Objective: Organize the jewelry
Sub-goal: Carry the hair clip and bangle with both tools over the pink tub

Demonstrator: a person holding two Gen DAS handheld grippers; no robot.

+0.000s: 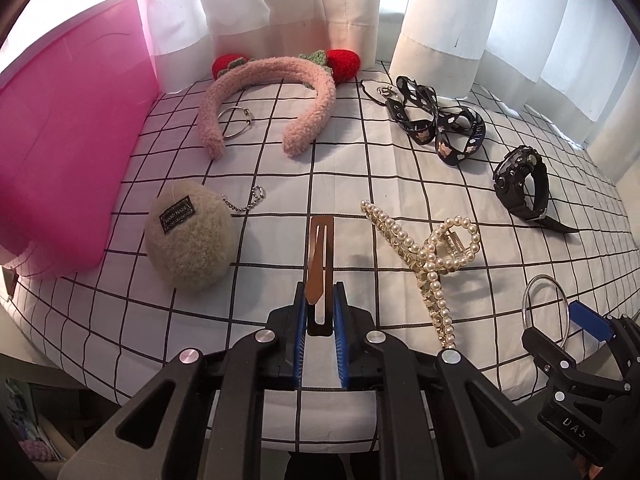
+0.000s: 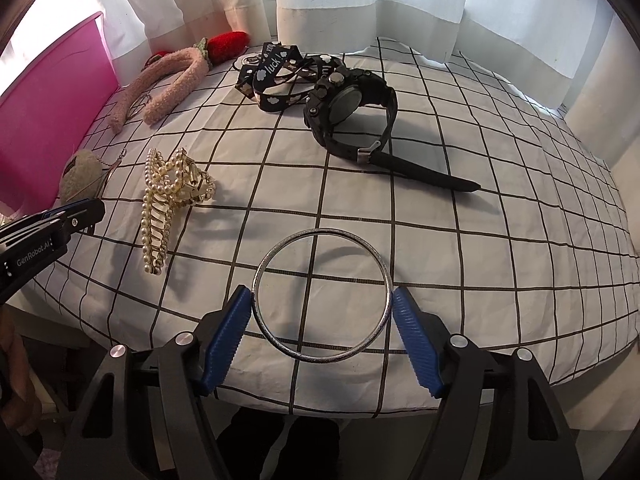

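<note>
My left gripper [image 1: 321, 300] is shut on a brown metal hair clip [image 1: 320, 264] and holds it above the checked cloth. My right gripper [image 2: 322, 300] is shut on a silver bangle [image 2: 322, 295], its blue pads [image 2: 240, 312] pressing both sides; the bangle also shows in the left wrist view [image 1: 545, 312]. A pearl claw clip [image 1: 428, 256] lies between the grippers, also seen in the right wrist view [image 2: 168, 200]. A black watch [image 2: 352, 108], a patterned lanyard [image 1: 436, 120] and a pink fuzzy headband [image 1: 272, 96] lie farther back.
A pink plastic bin [image 1: 68, 140] stands at the left. A beige fuzzy pouch [image 1: 190, 240] with a ball chain lies beside it. A small metal ring [image 1: 236, 122] lies inside the headband. White curtains [image 1: 300, 8] hang behind the table [image 2: 500, 220].
</note>
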